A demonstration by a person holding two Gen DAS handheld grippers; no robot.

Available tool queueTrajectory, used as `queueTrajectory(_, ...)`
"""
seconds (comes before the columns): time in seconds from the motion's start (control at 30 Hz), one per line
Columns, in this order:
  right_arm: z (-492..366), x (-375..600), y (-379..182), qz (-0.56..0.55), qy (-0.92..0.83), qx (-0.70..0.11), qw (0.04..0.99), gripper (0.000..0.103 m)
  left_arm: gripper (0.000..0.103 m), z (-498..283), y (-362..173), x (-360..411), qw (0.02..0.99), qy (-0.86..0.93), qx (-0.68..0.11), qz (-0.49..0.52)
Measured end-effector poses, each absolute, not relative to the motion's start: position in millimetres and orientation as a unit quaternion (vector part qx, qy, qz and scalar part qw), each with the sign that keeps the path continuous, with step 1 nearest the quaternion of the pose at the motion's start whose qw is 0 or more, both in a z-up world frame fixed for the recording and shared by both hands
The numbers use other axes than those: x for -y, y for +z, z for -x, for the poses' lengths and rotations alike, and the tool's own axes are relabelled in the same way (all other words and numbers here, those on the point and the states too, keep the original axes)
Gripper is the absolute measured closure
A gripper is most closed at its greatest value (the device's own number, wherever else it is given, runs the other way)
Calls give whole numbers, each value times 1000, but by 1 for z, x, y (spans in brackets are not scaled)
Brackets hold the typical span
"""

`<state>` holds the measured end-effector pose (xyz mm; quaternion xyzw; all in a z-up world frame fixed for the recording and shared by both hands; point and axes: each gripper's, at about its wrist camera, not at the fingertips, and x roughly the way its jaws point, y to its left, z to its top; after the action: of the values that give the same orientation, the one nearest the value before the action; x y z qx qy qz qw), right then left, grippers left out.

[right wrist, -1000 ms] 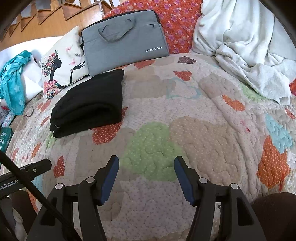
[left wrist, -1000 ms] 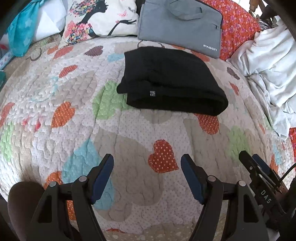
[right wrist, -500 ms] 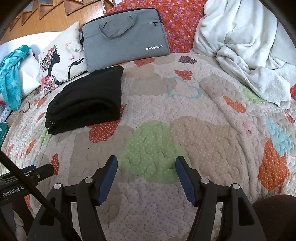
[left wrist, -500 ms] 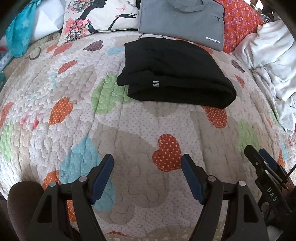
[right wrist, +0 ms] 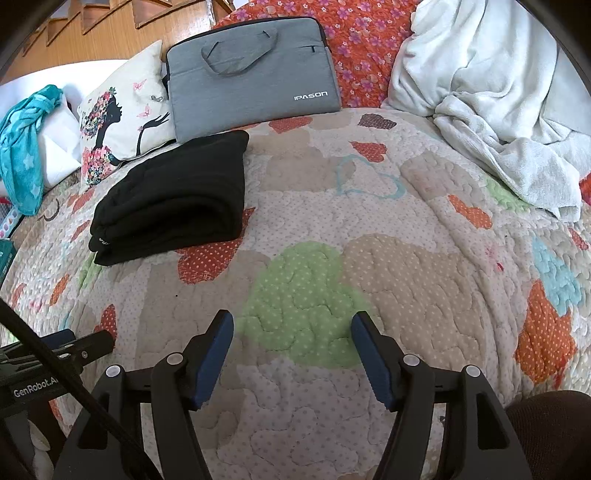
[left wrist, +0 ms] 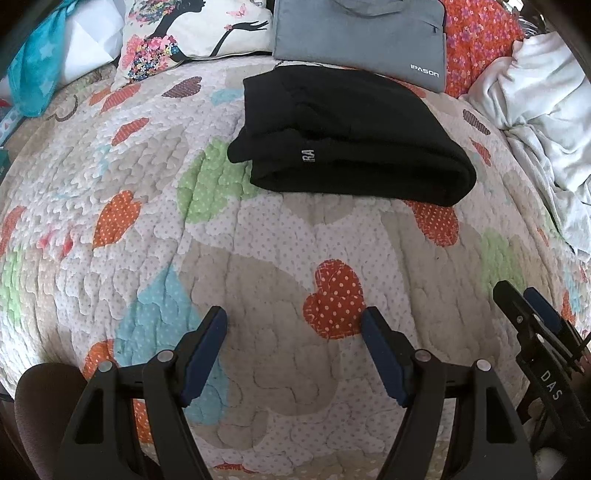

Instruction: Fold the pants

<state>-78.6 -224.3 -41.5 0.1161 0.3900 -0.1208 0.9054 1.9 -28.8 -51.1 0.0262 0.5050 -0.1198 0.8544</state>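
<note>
Pants (left wrist: 351,136), black and folded into a thick stack, lie on the far part of the heart-patterned quilt (left wrist: 258,258), white letters "RA" showing on their near edge; just beyond them leans a grey laptop bag (left wrist: 362,33) marked "IPASON", left of it a printed pillow (left wrist: 192,33). Left gripper (left wrist: 293,325) and right gripper (right wrist: 291,328) hover near over bare quilt, well apart from the pants, fingers spread wide and empty; the right one reads "DAS" (left wrist: 550,384), the left "GenRobot.A" (right wrist: 35,387).

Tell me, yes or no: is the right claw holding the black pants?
No: the right claw stands open over bare quilt, while the folded black pants lie apart.
</note>
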Motion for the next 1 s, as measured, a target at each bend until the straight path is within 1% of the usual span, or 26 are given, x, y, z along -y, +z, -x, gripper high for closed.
queueTrajectory(0.4, 77, 222, -43, -108, -118, -393, 906, 29, 27, -2, -54, 30, 853, -121, -507, -30)
queueTrajectory(1.0, 73, 220, -45, -94, -115, -399, 905, 25, 20, -2, -57, 32, 852, -125, -508, -33)
